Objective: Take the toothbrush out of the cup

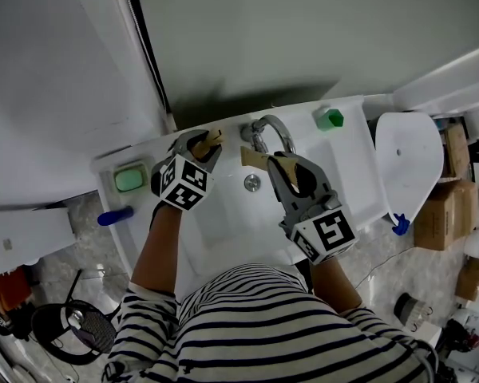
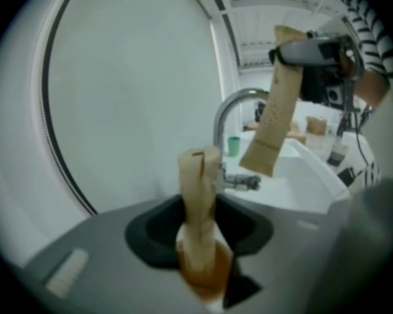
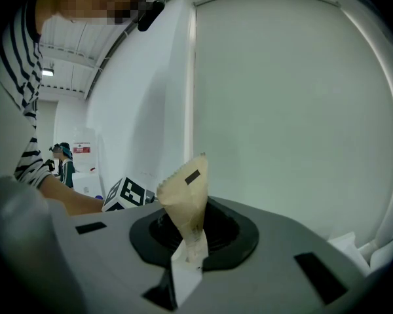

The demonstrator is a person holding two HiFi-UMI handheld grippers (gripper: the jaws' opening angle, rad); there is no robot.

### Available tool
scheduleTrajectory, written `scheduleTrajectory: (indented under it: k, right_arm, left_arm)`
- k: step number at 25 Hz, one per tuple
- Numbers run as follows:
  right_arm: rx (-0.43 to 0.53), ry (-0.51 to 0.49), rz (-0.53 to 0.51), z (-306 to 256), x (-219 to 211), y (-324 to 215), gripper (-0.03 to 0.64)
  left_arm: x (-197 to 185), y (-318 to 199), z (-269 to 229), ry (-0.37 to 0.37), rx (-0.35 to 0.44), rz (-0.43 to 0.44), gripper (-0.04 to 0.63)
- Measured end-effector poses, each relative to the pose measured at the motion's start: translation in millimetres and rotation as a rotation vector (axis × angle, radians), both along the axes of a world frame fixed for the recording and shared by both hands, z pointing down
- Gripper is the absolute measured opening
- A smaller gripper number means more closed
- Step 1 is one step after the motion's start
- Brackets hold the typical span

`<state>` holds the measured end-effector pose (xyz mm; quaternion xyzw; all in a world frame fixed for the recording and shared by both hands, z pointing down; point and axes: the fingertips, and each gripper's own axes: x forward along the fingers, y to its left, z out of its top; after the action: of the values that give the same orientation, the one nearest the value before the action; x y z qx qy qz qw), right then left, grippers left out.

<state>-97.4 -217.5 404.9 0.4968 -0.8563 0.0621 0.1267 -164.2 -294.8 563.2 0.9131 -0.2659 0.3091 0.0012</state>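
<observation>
A small green cup (image 1: 330,119) stands on the back rim of the white sink (image 1: 347,186), right of the faucet (image 1: 271,128); it also shows far off as the green cup (image 2: 233,146) in the left gripper view. No toothbrush shows in any view. My left gripper (image 1: 207,144) is left of the faucet, shut on a tan paper packet (image 2: 200,208) that stands upright between its jaws. My right gripper (image 1: 270,159) is over the basin in front of the faucet, shut on a second tan packet (image 3: 187,205) with a white lower end.
A green soap bar (image 1: 130,179) lies in a dish at the sink's left end, with a blue object (image 1: 114,215) below it. A white lid-shaped part (image 1: 405,166) and cardboard boxes (image 1: 445,206) stand at the right. The wall and mirror rise close behind the faucet.
</observation>
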Motion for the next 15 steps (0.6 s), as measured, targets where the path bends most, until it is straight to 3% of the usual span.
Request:
scheduleTrajectory:
  k: [3,9,15]
  right_arm:
    - [-0.001,-0.001,0.001,1,1,0,0.044]
    - [0.011,-0.002,-0.004,-4,0,2,0.044]
    - [0.028,-0.006,-0.015,-12,-3,7,0.044]
  left_arm:
    - [-2,-2,-2,0.002,0.016,-0.012,0.113]
    - [-8,-5,-11,0.033,0.032,-0.049,0.083]
    - [-18,-6,-33,0.134,0.042,-0.119,0.06]
